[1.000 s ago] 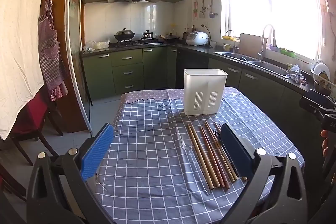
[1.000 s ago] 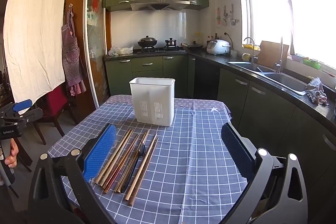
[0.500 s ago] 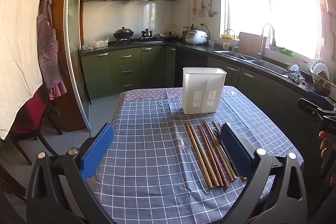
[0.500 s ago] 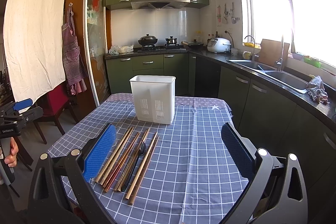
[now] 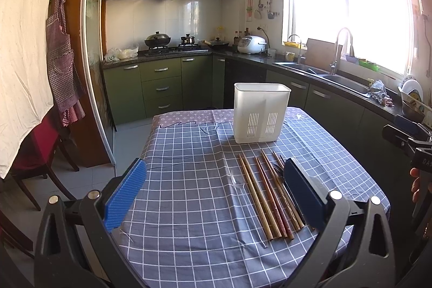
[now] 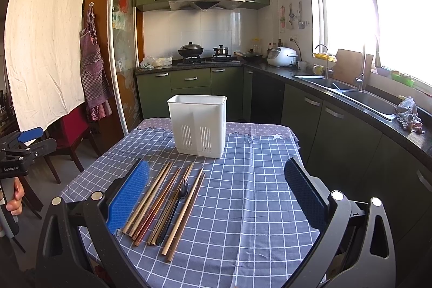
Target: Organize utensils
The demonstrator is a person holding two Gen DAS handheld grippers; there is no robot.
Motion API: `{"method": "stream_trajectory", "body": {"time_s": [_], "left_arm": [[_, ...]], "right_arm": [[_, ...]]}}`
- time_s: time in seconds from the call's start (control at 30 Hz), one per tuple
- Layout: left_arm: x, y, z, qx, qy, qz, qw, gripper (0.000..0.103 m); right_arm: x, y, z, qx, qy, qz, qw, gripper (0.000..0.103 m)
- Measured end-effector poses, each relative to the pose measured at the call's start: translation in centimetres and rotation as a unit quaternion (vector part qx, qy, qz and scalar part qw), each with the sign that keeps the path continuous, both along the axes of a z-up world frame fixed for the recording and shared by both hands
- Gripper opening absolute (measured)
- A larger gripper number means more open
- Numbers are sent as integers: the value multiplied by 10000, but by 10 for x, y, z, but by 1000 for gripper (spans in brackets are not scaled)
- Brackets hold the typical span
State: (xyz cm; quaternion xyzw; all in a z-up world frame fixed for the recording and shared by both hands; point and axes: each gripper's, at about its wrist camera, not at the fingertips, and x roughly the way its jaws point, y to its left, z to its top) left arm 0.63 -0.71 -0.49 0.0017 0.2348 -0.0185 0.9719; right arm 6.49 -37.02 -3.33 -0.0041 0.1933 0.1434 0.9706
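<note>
A white slotted utensil holder (image 5: pixel 261 112) (image 6: pixel 198 124) stands upright at the far end of the table. Several wooden chopsticks (image 5: pixel 263 196) (image 6: pixel 162 204) lie side by side on the checked cloth in front of it. A black fork (image 6: pixel 176 204) lies among them, partly hidden in the left wrist view. A clear plastic spoon (image 5: pixel 237 180) lies left of the chopsticks. My left gripper (image 5: pixel 216 196) is open and empty, above the near table edge, its right finger beside the chopsticks. My right gripper (image 6: pixel 216 196) is open and empty, its left finger beside the chopsticks.
The table carries a blue checked cloth (image 5: pixel 189 180) (image 6: pixel 256 193). Green kitchen cabinets (image 6: pixel 337 131) and a sink counter run along the right. A red chair (image 5: pixel 35 153) stands left of the table. Each gripper shows at the other view's edge (image 5: pixel 410 145) (image 6: pixel 21 150).
Both views have shifted slightly; the grippers stay open and the utensils have not moved.
</note>
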Motion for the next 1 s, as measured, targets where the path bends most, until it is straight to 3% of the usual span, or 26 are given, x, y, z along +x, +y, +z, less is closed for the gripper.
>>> {"method": "stream_trajectory", "body": {"time_s": [1.0], "left_arm": [[0,1,-3,-23,47,-29,10000,97]], "right_arm": [[0,1,-2,-7,24,17,10000,99]]}}
